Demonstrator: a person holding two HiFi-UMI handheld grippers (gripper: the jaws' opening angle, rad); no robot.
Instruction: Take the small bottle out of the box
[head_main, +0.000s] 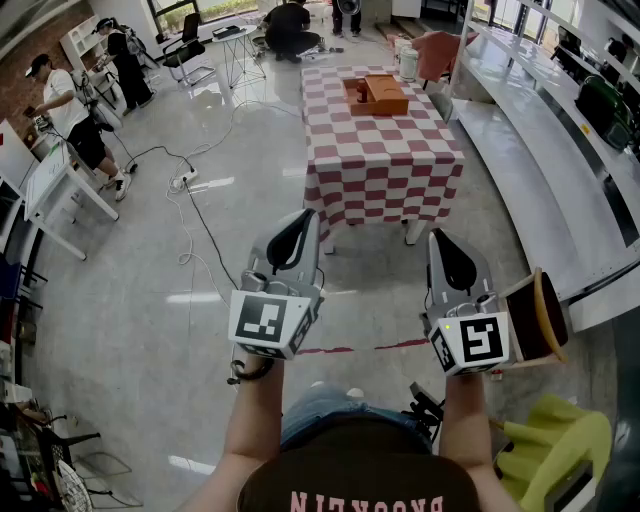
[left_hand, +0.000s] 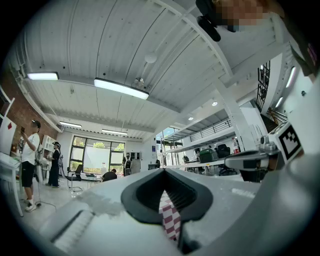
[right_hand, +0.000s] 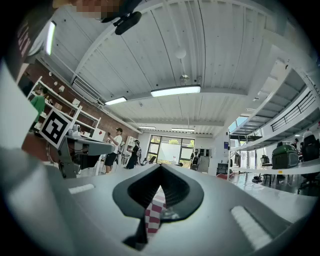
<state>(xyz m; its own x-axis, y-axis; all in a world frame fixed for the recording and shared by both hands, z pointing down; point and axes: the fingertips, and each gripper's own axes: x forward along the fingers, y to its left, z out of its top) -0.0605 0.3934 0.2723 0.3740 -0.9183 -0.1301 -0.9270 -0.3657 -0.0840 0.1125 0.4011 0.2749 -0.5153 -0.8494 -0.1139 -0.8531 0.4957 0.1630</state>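
An orange-brown box (head_main: 378, 95) stands on the far part of a table with a red-and-white checked cloth (head_main: 378, 160), well ahead of me across the floor. No small bottle can be made out at this distance. My left gripper (head_main: 304, 220) and right gripper (head_main: 441, 238) are held side by side at waist height, far short of the table, both pointing towards it. Each one's jaws meet at the tips with nothing between them. In the gripper views the left gripper (left_hand: 163, 172) and right gripper (right_hand: 160, 169) show only a sliver of checked cloth (left_hand: 171, 220) through the closed jaws.
White shelving (head_main: 540, 150) runs along the right side. A yellow-green chair (head_main: 555, 450) and a round wooden piece (head_main: 541, 315) are at my right. Cables (head_main: 190, 190) trail over the floor at the left, by desks and a person (head_main: 70, 110). Red tape (head_main: 370, 348) crosses the floor.
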